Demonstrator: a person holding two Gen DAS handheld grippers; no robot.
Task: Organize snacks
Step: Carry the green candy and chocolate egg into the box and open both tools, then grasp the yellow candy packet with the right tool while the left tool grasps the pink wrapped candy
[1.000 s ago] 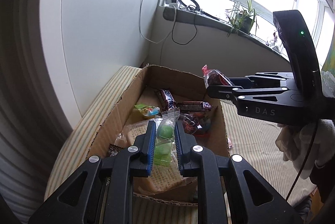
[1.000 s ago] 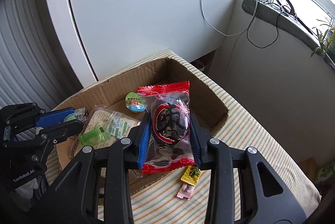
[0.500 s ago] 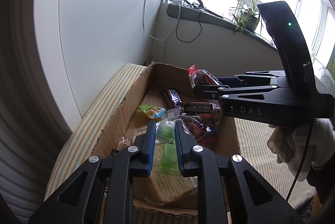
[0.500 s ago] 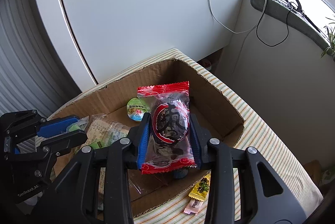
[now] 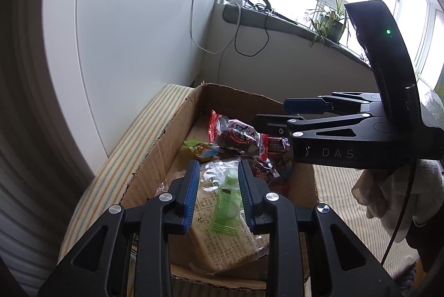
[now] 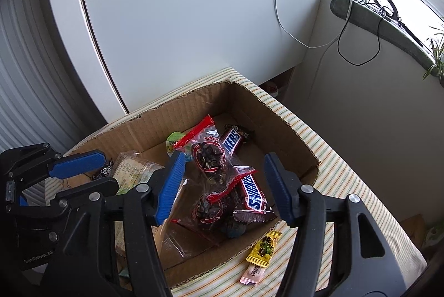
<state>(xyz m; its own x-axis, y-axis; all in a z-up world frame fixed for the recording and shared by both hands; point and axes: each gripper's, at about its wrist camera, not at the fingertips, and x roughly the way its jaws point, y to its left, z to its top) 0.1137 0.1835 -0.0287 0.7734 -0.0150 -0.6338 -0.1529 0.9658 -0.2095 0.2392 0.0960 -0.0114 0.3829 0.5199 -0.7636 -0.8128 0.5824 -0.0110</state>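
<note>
Both tongs are hanging over the cardboard box [image 6: 280,114] and letting go, so the step in hand looks like dropping snacks into it. The right tongs [image 6: 223,186] are opening with nothing pressed between the pads; the red-edged snack bag [image 6: 208,155] is lying loose below them on the pile, beside a Snickers bar [image 6: 254,194]. The left tongs [image 5: 217,193] are also opening, and the green packet [image 5: 226,207] is sitting between the pads without being squeezed, resting on a clear-wrapped cracker pack [image 5: 222,247]. Next, the tongs probably need to be going for the yellow candy [image 6: 265,248] and pink candy [image 6: 254,273] lying outside the box wall. The box is sitting on a striped cloth [image 6: 347,186] covering the table, near a white wall panel [image 6: 180,5] and a windowsill [image 5: 291,22] carrying cables and a plant [image 5: 330,19].
</note>
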